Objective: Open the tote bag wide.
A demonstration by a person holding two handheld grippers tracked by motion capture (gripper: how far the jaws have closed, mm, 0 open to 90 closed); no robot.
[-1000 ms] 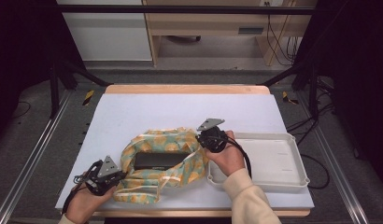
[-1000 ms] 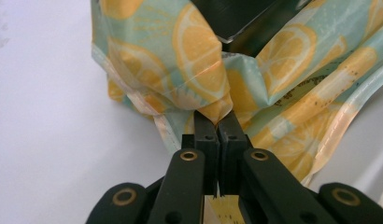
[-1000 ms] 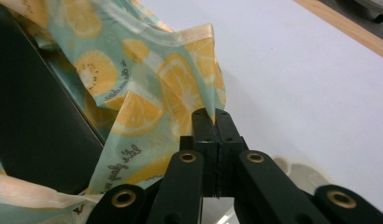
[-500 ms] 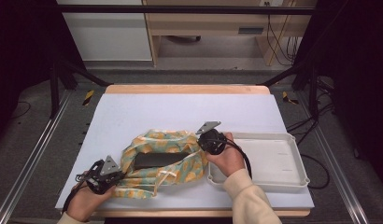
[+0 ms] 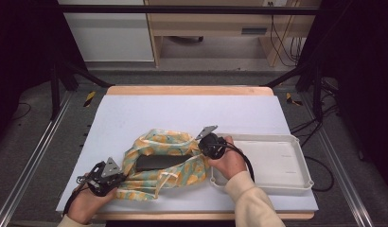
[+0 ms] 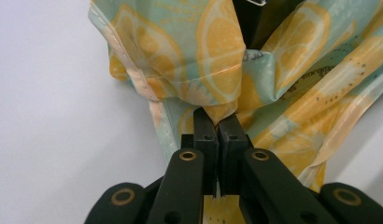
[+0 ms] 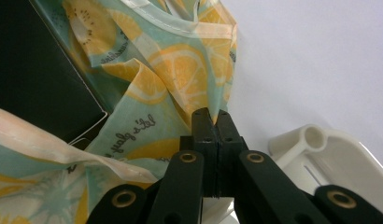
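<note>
Your left gripper (image 5: 117, 178) and right gripper (image 5: 205, 145) are both clamped tight on the bag (image 5: 171, 163), at opposite ends. The bag lies mid-table, long axis between them. Black box (image 5: 155, 162) sits inside, nearer your right.

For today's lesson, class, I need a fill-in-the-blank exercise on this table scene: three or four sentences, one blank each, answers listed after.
1. The bag held by both grippers is printed with slices of ____.
2. The left gripper and the right gripper each have their jaws ____ on the bag's fabric.
3. The flat box lying in the bag's opening is ____ in colour.
4. The white tray lies on the table beside the person's ____ hand.

Missing words: lemon; shut; black; right
</note>
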